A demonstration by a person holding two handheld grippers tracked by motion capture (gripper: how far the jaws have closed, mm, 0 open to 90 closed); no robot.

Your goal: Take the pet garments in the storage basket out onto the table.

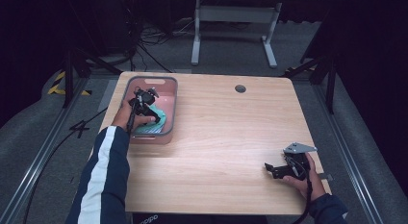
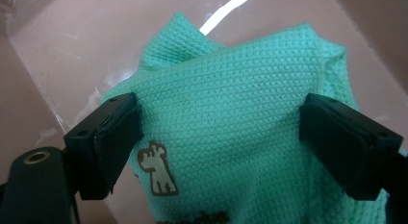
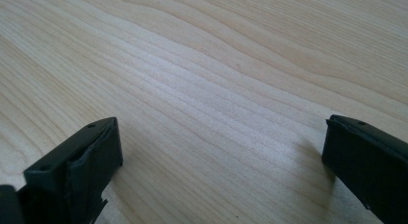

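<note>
Left claw (image 2: 219, 137) is spread wide open over the green knit cloth (image 2: 240, 118) in the pink bin (image 1: 171, 108) upper left, right claw (image 3: 221, 166) just sits open over bare tabletop (image 3: 216, 65) lower right.

My table (image 1: 226, 137) is a pale wooden top with rounded corners and a wavy grain, with a small round dark hole (image 1: 240, 88) near its far edge. Beyond it stands a white metal frame with two legs (image 1: 235, 27) on the grey floor (image 1: 43, 128). Black cables (image 1: 154, 46) trail across that floor, and yellow-and-black striped tape (image 1: 58, 84) marks it at left.
</note>
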